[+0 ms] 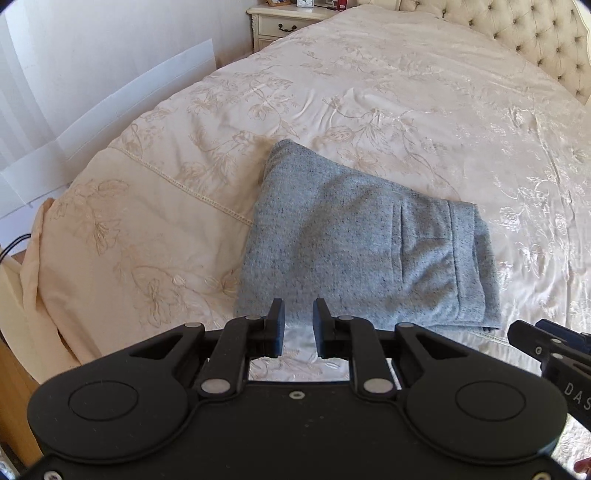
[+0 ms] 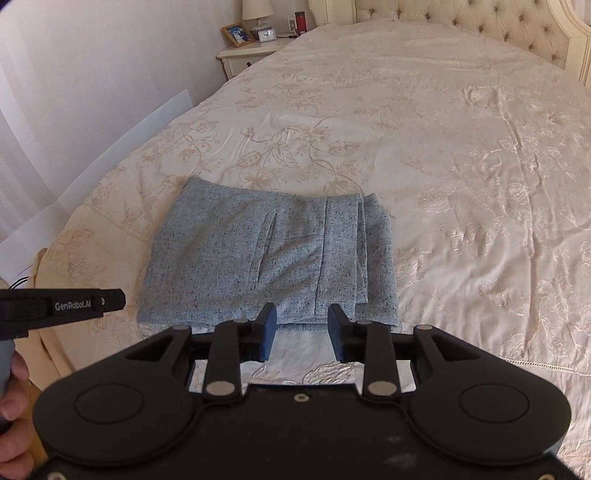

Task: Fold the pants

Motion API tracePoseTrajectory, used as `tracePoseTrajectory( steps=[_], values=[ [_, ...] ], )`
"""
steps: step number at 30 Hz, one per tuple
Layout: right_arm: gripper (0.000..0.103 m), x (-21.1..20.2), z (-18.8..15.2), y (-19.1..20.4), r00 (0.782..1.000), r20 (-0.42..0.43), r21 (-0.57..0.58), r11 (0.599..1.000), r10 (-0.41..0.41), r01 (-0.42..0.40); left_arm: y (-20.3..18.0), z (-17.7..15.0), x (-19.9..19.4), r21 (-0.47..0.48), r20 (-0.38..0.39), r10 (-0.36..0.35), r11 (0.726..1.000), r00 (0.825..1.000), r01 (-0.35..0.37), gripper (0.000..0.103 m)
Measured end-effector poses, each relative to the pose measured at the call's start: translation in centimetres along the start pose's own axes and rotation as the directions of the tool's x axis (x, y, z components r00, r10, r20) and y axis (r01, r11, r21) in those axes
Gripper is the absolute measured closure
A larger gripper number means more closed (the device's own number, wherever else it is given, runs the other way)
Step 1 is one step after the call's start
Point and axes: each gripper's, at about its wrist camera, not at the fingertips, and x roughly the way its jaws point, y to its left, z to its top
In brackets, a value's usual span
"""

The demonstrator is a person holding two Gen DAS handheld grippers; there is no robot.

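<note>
Bed [image 2: 461,122] fills nearly the whole frame in both views: cream quilted cover with embroidered flowers, tufted headboard [image 2: 461,22] at upper right. Surface is soft and slightly wrinkled, so it gives under any press.

Pants [image 2: 266,254] lie at centre frame in the right wrist view, centre-right in the left wrist view [image 1: 362,243]. Grey speckled knit or tweed, already folded into a compact rectangle, several layers stacked along its right edge, a slit pocket showing on top. Judgement: light, soft, limp, not slippery; layers would slide apart if only the top ply is pinched. Best hold looks to be the near edge, tongs taking the full stack at two corners, or the thick right-hand fold.

Nightstand [image 2: 251,59] at upper left, carrying a lamp, photo frame and small clock; well apart from the pants. White panels lean along the left wall. Nothing lies between tongs and garment.

Left tongs [image 1: 298,325]: jaws parted by a narrow gap, nothing between them, hovering just short of the pants' near edge. Right tongs [image 2: 302,330]: jaws parted somewhat wider, also empty, at the near edge. A hand [image 2: 13,406] grips the left handle at lower left.
</note>
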Motion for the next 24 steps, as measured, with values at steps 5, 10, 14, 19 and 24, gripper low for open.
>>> tracePoseTrajectory(
  steps=[5,10,14,19,24],
  values=[
    [0.069,-1.7,-0.9,-1.2,1.000,0.010,0.033,0.999,0.024,-0.024,-1.6,-1.7,-1.7,0.024,0.013,0.031,0.999,0.999,-0.031,0.077],
    [0.068,-3.1,-1.9,-2.2,0.999,0.017,0.047,0.998,0.029,-0.030,-2.7,-2.8,-2.8,0.043,0.018,0.038,0.998,0.999,-0.039,0.077],
    [0.068,-4.1,-2.4,-2.8,0.999,0.034,0.060,0.998,0.032,-0.034,-3.4,-3.5,-3.5,0.051,0.023,0.034,0.998,0.999,-0.035,0.077],
    [0.068,-5.0,-2.7,-2.9,0.998,0.048,0.057,0.998,0.037,-0.040,-4.0,-4.3,-4.3,0.071,0.029,0.039,0.997,0.999,-0.041,0.077],
    [0.067,-5.6,-3.1,-2.7,0.997,0.058,0.045,0.998,0.048,-0.051,-4.0,-4.8,-4.9,0.065,0.030,0.036,0.997,0.999,-0.038,0.077]
  ],
)
